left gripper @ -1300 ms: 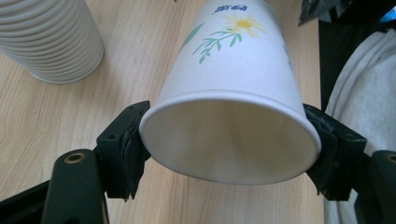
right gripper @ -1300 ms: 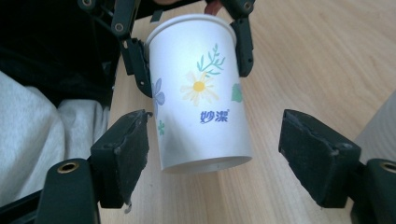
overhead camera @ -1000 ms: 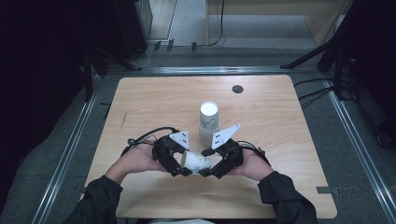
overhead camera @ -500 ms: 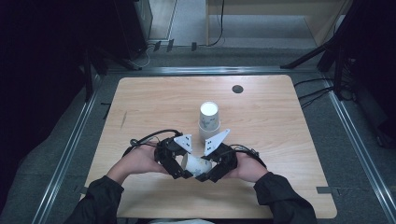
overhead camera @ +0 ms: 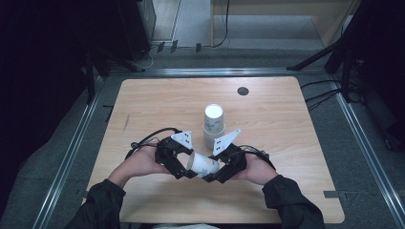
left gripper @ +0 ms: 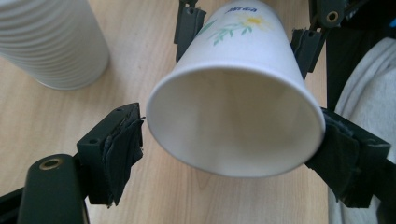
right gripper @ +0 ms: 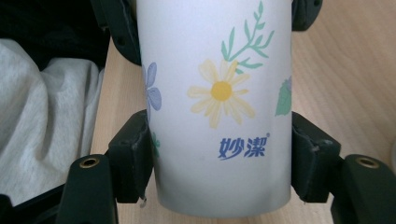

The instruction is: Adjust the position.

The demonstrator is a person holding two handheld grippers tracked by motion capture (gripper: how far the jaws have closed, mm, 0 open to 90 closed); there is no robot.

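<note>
High view, cup stack [overhead camera: 213,125] just behind held paper cup [overhead camera: 202,164], table hole [overhead camera: 243,90] beyond

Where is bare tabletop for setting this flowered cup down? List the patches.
Free: the light wooden table's left half, and its right side past the white paper cup stack. Crowded: the near middle, where both tools flank the flowered white paper cup.

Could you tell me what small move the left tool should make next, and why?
Probably draw the left tool back off the cup. Its jaws have just been opening, and a gap shows at one pad by the rim, while the right tool clamps the cup's base end. The stack stands just beyond.
</note>
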